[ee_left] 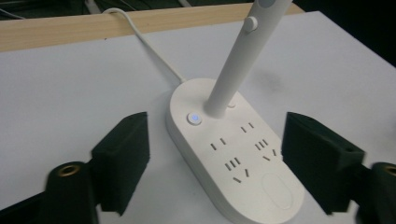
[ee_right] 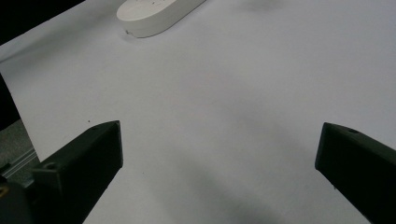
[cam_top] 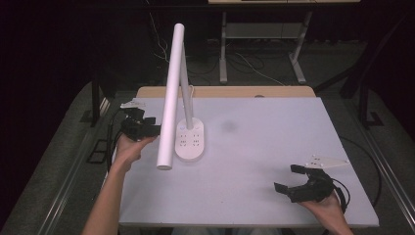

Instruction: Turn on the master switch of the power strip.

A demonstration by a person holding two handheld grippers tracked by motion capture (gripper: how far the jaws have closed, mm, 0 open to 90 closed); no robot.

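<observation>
Spread wide, the left gripper point(ee_left: 212, 163) frames the white oval lamp base with sockets point(ee_left: 233, 154), whose round button point(ee_left: 194, 118) seems faintly lit blue. Its white tubular stem point(ee_left: 238, 60) rises beyond. Well apart, the right gripper point(ee_right: 219, 158) gapes over bare white tabletop point(ee_right: 224, 93).

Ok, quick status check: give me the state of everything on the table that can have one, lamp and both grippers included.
Desk lamp: upright on its base, head bar slanting down toward the near side.
Lamp base: flat on the table, sockets empty.
Round button: glowing blue.
Cord: attached, running off the far edge.
Left gripper: open, beside the base, holding nothing.
Right gripper: open, holding nothing, apart from the lamp.
</observation>
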